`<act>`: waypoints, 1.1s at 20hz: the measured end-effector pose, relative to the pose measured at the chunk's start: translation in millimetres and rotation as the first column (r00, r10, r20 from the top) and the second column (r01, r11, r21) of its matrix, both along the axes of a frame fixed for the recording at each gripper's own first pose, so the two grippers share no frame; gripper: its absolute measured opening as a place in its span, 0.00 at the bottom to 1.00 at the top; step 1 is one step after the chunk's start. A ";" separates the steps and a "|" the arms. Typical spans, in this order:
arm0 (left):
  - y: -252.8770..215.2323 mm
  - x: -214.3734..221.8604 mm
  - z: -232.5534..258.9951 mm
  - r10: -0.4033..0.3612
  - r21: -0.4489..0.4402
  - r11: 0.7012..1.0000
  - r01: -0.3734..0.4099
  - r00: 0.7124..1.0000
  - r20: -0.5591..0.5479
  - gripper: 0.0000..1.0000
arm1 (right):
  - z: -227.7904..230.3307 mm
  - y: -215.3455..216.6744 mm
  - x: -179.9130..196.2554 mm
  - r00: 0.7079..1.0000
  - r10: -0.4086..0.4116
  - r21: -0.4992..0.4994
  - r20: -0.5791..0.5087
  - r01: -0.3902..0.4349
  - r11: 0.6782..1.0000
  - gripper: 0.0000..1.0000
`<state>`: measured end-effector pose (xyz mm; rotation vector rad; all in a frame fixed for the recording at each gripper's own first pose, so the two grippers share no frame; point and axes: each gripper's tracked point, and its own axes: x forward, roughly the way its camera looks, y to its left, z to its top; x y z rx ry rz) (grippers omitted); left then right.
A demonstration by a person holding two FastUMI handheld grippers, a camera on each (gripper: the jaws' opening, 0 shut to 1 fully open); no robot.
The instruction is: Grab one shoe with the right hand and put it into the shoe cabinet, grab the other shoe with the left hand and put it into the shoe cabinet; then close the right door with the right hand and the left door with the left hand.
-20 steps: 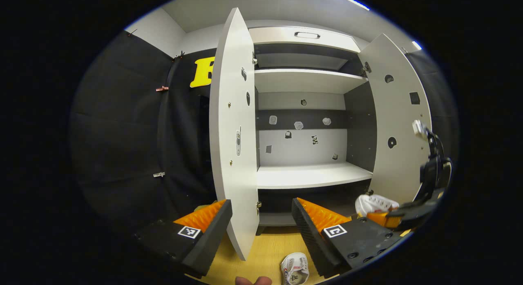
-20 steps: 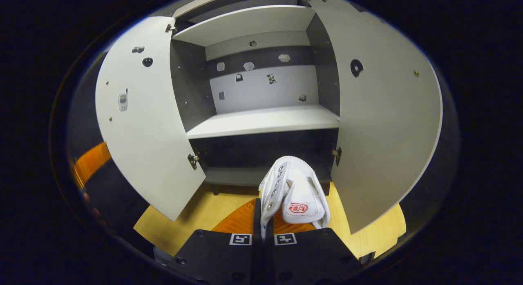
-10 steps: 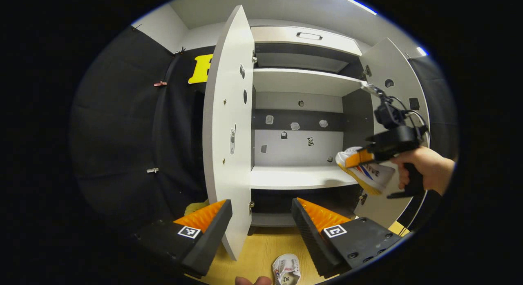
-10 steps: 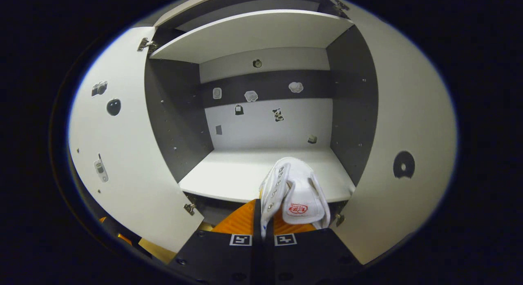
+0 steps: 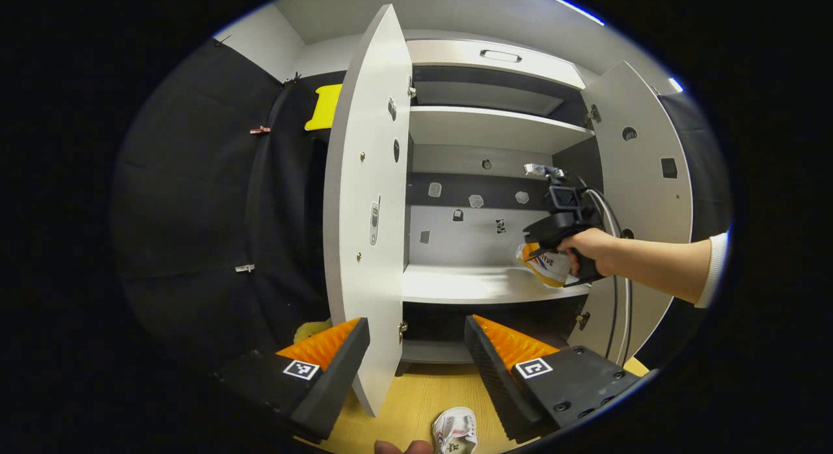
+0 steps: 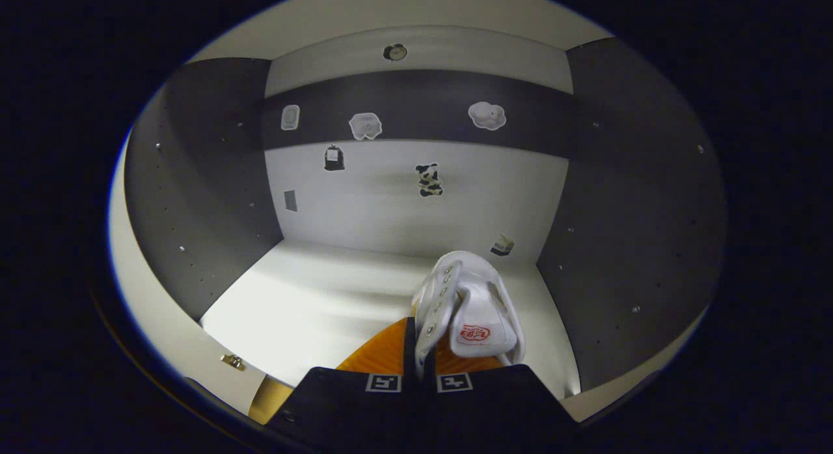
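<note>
Right gripper (image 6: pixel 420 369) pinching first shoe (image 6: pixel 470 304) at lower centre, above cabinet shelf (image 6: pixel 312 304). Left gripper (image 5: pixel 416 353) spread, empty; second shoe (image 5: pixel 455 431) on floor, bottom edge. Advisable: lower flat onto shelf before release.

White sleeve cuff (image 5: pixel 714 268), square-marker-tagged tongs (image 5: pixel 416 353)

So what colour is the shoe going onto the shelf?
Mostly white, with a red mark on its tongue; the shoe shows best in the right gripper view.
</note>
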<state>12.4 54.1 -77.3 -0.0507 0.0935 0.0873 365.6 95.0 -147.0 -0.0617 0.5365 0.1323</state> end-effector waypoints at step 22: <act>-6.6 -1.5 0.0 -0.006 -0.002 1.000 0.006 1.000 -0.002 0.93 | 7.4 10.0 -6.4 0.999 -0.008 -0.019 0.042 0.008 1.000 0.90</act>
